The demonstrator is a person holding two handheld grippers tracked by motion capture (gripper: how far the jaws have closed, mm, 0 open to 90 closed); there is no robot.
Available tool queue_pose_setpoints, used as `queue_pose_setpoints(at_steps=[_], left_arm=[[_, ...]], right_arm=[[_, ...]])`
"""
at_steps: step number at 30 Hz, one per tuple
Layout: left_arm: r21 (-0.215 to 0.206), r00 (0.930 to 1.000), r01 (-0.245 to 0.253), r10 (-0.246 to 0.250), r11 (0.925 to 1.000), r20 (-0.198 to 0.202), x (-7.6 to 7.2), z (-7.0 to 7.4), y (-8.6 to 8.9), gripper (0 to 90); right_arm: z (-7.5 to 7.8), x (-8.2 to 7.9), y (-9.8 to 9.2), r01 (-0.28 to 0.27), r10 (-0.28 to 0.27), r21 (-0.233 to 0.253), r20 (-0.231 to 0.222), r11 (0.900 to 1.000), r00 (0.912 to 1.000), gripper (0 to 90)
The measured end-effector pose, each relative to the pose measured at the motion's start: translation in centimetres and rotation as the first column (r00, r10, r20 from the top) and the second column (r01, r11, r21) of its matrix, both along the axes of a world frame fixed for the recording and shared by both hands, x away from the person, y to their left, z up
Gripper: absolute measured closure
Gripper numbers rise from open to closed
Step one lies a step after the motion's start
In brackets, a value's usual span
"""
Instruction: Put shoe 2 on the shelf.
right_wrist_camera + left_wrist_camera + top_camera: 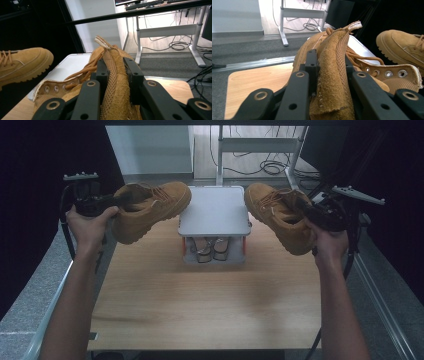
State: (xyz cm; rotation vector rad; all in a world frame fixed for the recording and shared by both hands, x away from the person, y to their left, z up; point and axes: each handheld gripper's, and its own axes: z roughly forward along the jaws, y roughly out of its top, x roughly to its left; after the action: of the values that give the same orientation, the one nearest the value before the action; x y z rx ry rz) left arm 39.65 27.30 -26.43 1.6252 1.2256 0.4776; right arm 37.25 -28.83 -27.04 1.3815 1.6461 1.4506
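Now my left tongs [102,200] pinch the back flap of the left boot [150,207], held up in the air over the desk's [210,295] far left corner. My right tongs [314,210] pinch the right boot [277,215] the same way, over the far right corner. Between them stands a small grey rack [215,210] with sandals [212,247] underneath.

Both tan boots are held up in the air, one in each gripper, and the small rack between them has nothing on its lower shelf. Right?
Not quite. The rack's lower shelf holds a pair of sandals, as the high view shows. The left boot and right boot are indeed held aloft.
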Motion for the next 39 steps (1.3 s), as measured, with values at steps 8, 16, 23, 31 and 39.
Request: queue_pose_setpoints(at_steps=[8,16,23,31,39], left_arm=[[-0.019,1.0,0.007,-0.007,0.9998,0.001,1.4,0.0,-1.6,75.3],[-0.047,1.0,0.003,-0.004,0.9989,-0.003,3.2,-0.2,-3.5,75.2],[-0.072,0.9998,0.003,-0.004,0.9974,-0.018,4.9,-0.4,-5.3,75.1],[-0.107,0.9996,-0.002,-0.001,0.9942,-0.029,6.7,-0.3,-6.8,74.8],[-0.155,0.9977,-0.007,-0.003,0.9879,-0.067,7.7,-2.0,-7.1,73.7]], right_arm=[[0.4,1.3,1.8,-0.007,0.007,0.013,-0.006,1.0,1.0,76.4],[0.8,3.1,3.9,-0.008,0.008,0.036,-0.017,0.999,0.9998,76.3],[1.3,5.3,6.3,-0.002,0.003,0.055,-0.032,0.998,0.9995,76.2],[0.9,8.2,9.6,0.01,-0.006,0.088,-0.048,0.996,0.9988,76.1],[-0.8,9.5,10.8,0.02,-0.008,0.146,-0.086,0.989,0.9963,76.0]])
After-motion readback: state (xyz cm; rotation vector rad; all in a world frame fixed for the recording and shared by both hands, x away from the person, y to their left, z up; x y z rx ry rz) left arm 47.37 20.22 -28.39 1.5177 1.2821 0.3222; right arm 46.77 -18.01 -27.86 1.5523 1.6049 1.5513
